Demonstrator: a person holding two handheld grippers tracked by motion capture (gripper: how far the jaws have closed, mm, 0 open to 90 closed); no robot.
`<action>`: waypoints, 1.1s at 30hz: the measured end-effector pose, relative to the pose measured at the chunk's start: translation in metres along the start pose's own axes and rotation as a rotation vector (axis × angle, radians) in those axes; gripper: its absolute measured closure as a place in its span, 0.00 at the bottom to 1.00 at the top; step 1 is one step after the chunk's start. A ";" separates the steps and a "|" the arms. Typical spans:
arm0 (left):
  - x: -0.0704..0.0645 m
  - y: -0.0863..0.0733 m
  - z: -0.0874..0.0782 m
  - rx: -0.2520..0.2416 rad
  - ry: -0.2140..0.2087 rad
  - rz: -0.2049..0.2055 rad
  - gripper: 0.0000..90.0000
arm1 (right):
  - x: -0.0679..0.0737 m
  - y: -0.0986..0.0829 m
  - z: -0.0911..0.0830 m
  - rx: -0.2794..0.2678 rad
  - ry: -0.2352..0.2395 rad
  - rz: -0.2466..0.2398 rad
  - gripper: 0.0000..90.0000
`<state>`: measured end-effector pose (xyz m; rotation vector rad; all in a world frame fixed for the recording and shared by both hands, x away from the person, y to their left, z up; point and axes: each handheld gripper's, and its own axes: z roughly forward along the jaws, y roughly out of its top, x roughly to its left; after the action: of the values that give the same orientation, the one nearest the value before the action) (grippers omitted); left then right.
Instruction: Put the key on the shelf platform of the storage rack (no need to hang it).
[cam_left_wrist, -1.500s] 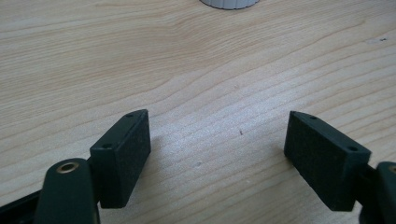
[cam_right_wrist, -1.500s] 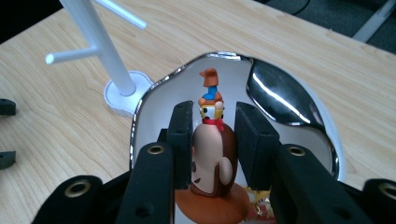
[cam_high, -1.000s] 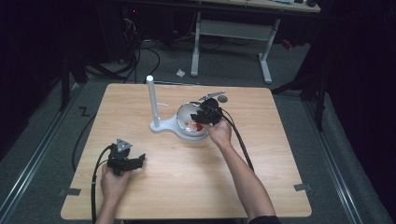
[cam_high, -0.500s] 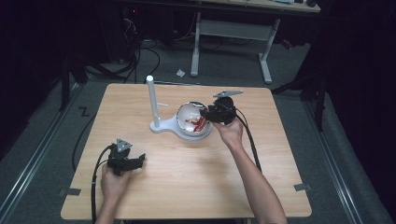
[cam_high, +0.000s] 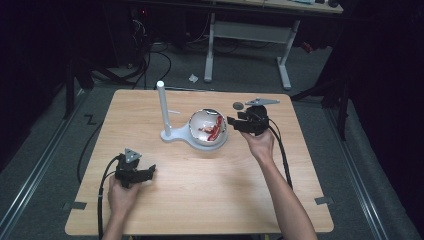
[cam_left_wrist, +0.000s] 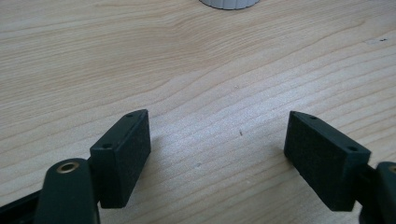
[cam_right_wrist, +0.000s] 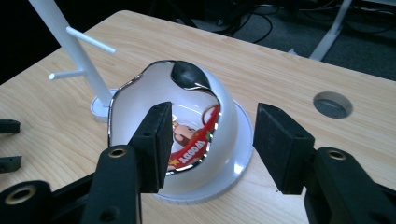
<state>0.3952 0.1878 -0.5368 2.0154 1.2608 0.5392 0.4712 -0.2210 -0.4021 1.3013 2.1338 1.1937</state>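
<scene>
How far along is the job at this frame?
Done: the mug lies tipped on the round base of the stand. In hand: nothing; the right gripper, jaws open, sits beside the mug, and the left gripper is held open low over the table. Left: probably hanging the mug on a peg.

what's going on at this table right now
A person holds a tool in each hand at a wooden table. The right tool, open, sits beside a shiny bowl with a red cartoon print, lying tipped on the round base of a white peg stand. The left tool rests open on the tabletop, apart from them.
</scene>
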 end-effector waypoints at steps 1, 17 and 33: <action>0.000 0.000 0.000 -0.002 0.002 0.000 0.26 | 0.000 0.000 0.000 0.000 0.000 0.000 0.52; 0.000 0.000 0.000 0.000 0.000 0.000 0.26 | -0.012 -0.008 -0.041 -0.030 -0.014 0.022 0.48; 0.000 0.000 0.000 0.001 -0.003 -0.001 0.26 | -0.025 -0.027 -0.076 -0.066 -0.037 0.048 0.49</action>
<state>0.3953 0.1881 -0.5367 2.0154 1.2605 0.5354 0.4179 -0.2843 -0.3831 1.3429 2.0305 1.2384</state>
